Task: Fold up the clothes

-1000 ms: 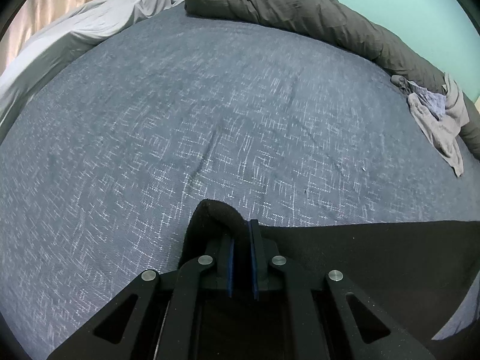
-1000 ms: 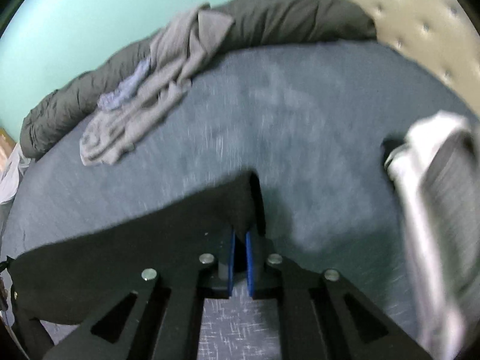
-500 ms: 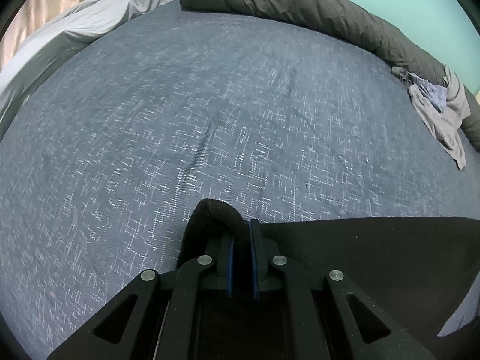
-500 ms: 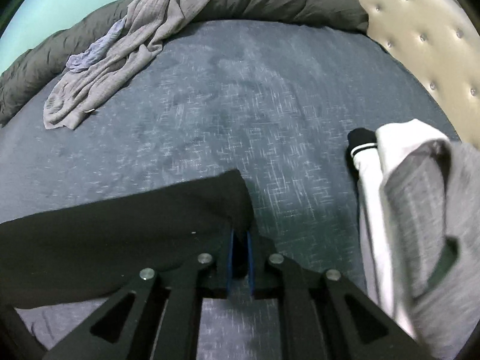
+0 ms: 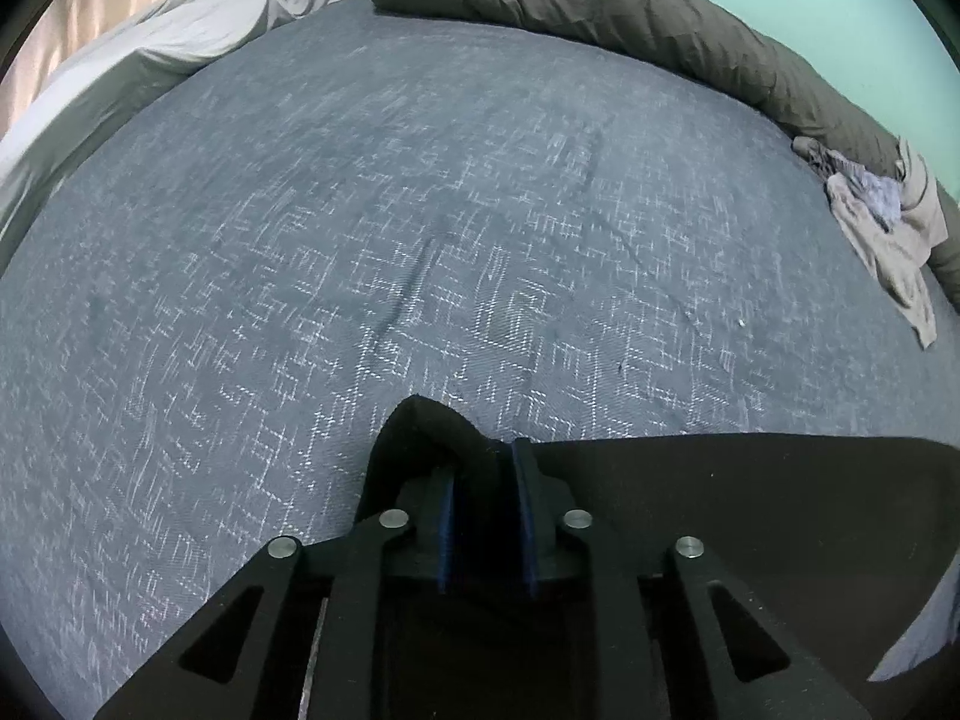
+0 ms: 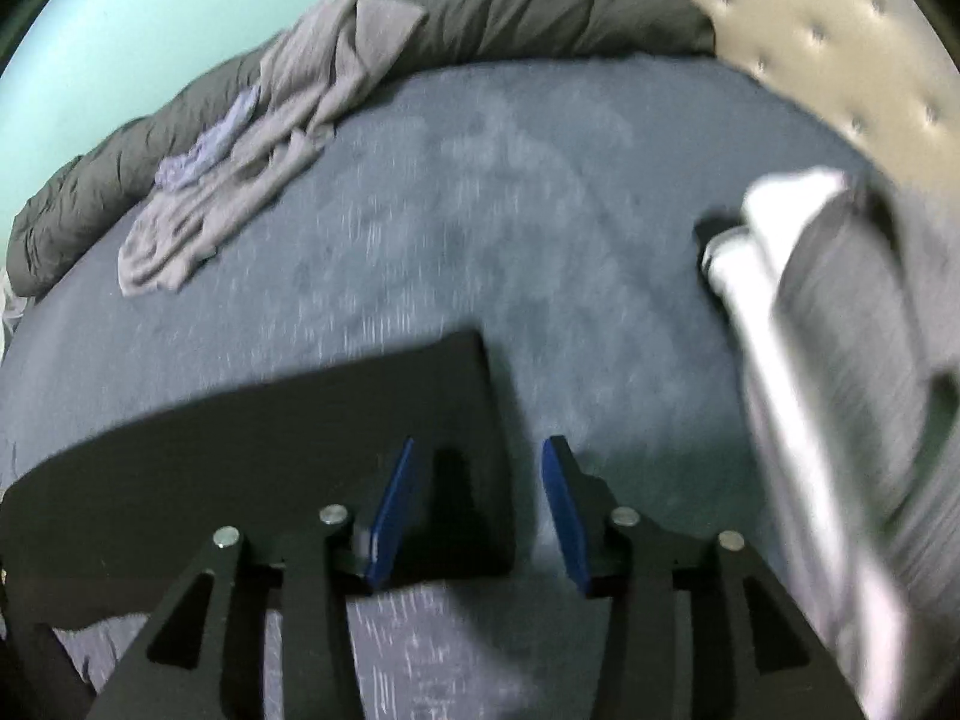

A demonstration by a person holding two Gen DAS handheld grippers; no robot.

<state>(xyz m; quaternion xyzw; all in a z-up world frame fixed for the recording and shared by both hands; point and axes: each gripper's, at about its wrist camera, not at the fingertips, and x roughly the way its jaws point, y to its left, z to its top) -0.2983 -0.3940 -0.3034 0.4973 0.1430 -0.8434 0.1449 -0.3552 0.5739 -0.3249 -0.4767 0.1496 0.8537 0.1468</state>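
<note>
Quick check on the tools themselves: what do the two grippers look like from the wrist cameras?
Both match. The left gripper and right gripper have matte black angular linkage arms with triangular cut-outs, round silver pivot pins, and flat blue pads lining the inner faces of the black fingers. No cables, markings, hands or sleeves show in either view.

Black garment (image 6: pixel 258 420), spread flat on the blue patterned bedsheet (image 5: pixel 420 210), edge straight; one corner (image 5: pixel 432 420) bunched upward, the other (image 6: pixel 474 360) lying flat and square.
</note>
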